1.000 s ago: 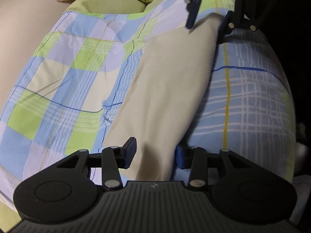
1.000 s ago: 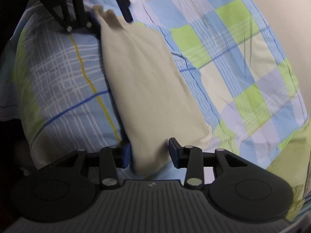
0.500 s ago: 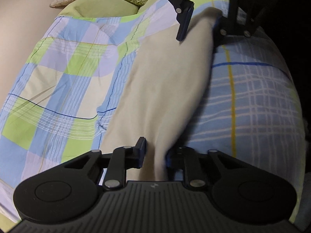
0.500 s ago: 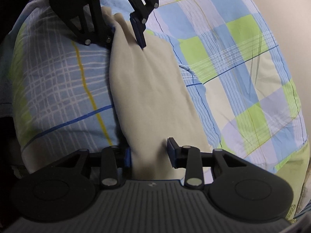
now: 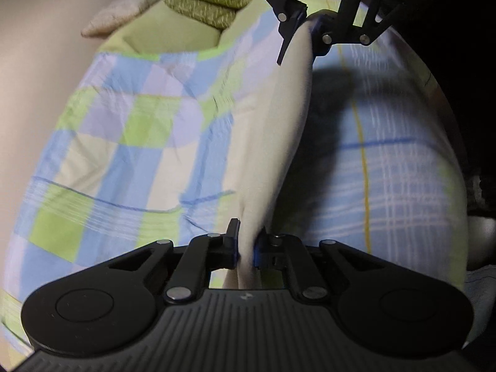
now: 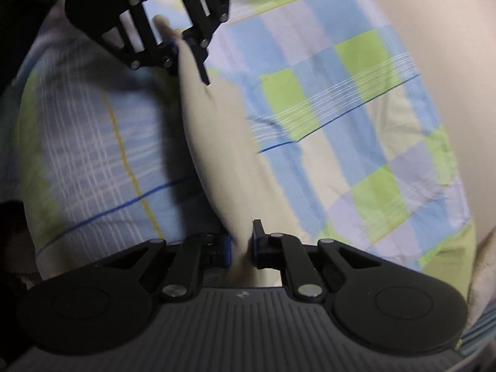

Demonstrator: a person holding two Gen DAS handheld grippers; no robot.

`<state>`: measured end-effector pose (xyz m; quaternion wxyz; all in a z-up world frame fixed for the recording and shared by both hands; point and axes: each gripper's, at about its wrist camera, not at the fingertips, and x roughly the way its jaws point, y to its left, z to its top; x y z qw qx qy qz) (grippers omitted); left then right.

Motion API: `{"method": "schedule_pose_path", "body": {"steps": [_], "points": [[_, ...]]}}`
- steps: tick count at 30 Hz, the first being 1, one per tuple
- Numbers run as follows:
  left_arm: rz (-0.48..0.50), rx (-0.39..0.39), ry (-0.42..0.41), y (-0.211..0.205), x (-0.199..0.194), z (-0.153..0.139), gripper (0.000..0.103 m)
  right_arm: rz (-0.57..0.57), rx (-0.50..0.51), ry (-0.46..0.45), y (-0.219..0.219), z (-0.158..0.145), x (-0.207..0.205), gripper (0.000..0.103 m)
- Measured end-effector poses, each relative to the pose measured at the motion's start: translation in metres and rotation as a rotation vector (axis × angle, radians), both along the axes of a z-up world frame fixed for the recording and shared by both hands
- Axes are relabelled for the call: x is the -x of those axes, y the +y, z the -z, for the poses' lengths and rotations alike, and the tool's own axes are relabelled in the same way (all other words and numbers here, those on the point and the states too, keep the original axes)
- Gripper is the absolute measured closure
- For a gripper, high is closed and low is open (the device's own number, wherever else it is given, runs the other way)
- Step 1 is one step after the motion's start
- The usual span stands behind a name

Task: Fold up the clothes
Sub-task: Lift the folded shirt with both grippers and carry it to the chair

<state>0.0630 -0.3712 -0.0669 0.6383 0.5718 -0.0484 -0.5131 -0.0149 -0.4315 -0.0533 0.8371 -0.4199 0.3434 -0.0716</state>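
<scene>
Both tools are now gripping the cream cloth (image 5: 279, 142): the left tool (image 5: 246, 246) and right tool (image 6: 240, 248) have been pinching inward onto opposite ends. They are lifting it taut off the checked bedsheet (image 5: 130, 142), probably readying a fold.

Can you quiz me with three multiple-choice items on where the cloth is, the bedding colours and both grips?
1. The cream fabric garment is:
A. stretched between both grippers
B. under the pillows
C. on the floor

2. The checked bedsheet is:
A. red and black
B. blue, green and pale lilac
C. plain white

3. The left gripper and right gripper are:
A. both open
B. one open
C. both shut on the garment

Answers: 1 A, each end sits in a gripper; 2 B, the checks show it; 3 C, cloth is pinched between both pairs of fingers.
</scene>
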Motion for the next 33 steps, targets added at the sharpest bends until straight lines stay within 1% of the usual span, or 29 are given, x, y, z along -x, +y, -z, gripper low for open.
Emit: {"method": "schedule_pose_path", "body": {"steps": [6,8,11,17,21,25,28,30,31,33], "points": [[-0.008,0.037,-0.047,0.000,0.044,-0.030,0.095,0.001,-0.015,-0.072,0.013,-0.029,0.051,0.094],[-0.015,0.041,-0.062,-0.004,0.059,-0.039,0.095,-0.003,-0.018,-0.090,0.011,-0.035,0.061,0.094],[-0.015,0.058,-0.082,-0.010,0.079,-0.055,0.095,-0.010,-0.033,-0.142,0.003,-0.053,0.087,0.094],[0.045,0.100,-0.110,-0.029,0.101,-0.082,0.095,0.028,-0.016,-0.202,-0.005,-0.077,0.119,0.094],[0.126,0.149,-0.118,-0.045,0.112,-0.097,0.095,0.102,0.004,-0.228,-0.009,-0.089,0.137,0.094],[0.207,0.185,-0.116,-0.058,0.121,-0.103,0.095,0.173,0.037,-0.222,-0.009,-0.100,0.150,0.094],[0.283,0.202,-0.099,-0.068,0.129,-0.104,0.095,0.229,0.067,-0.213,-0.007,-0.108,0.161,0.094],[0.331,0.206,-0.083,-0.074,0.134,-0.104,0.095,0.289,0.088,-0.205,-0.005,-0.113,0.173,0.094],[0.366,0.207,-0.071,-0.079,0.138,-0.103,0.095,0.302,0.091,-0.202,-0.006,-0.113,0.175,0.094],[0.439,0.210,-0.043,-0.090,0.148,-0.101,0.095,0.371,0.111,-0.185,-0.003,-0.114,0.190,0.094]]}}
